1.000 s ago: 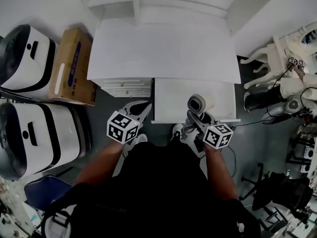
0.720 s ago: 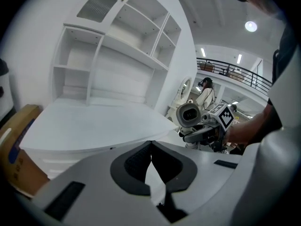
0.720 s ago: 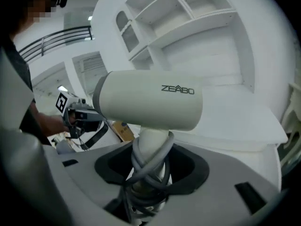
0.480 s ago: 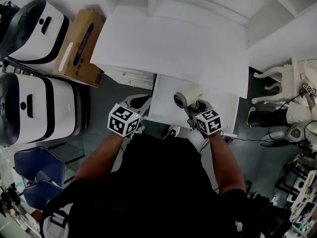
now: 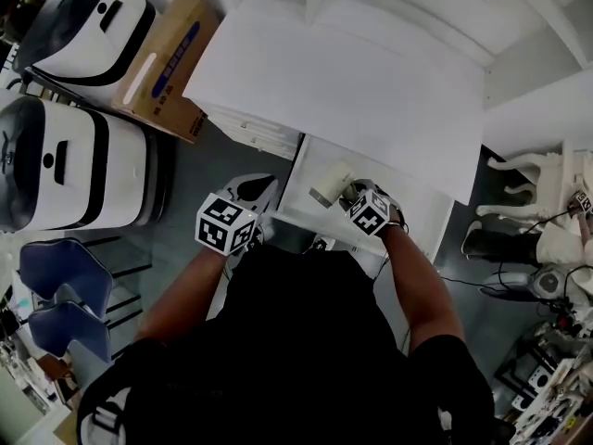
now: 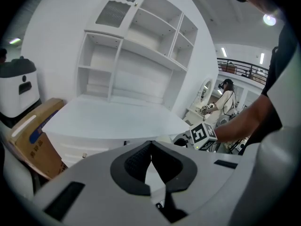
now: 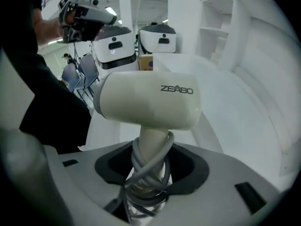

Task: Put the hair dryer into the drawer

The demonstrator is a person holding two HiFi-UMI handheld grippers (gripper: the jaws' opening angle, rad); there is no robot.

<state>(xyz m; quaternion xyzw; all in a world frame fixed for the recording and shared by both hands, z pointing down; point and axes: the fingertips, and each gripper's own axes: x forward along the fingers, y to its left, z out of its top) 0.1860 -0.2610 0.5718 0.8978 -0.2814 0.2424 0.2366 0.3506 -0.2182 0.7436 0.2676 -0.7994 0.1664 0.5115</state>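
Observation:
The cream hair dryer (image 7: 146, 102) marked ZEABO has a grey cord wound round its handle. My right gripper (image 7: 153, 167) is shut on that handle. In the head view the hair dryer (image 5: 331, 186) lies over the open white drawer (image 5: 412, 216) under the desk, barrel pointing left, with the right gripper (image 5: 357, 199) just behind it. My left gripper (image 5: 248, 191) hangs left of the drawer's front corner. In its own view the left gripper (image 6: 150, 147) is shut with nothing in it.
A white desk (image 5: 343, 82) with shelving spans the top. Left of it stand a cardboard box (image 5: 167, 63) and two white machines (image 5: 65, 160). Blue chairs (image 5: 56, 295) sit at the lower left. Cables and gear crowd the floor at right (image 5: 547, 248).
My right gripper has carried the hair dryer forward from the drawer's front edge to over the inside of the drawer. The left gripper has stayed beside the drawer.

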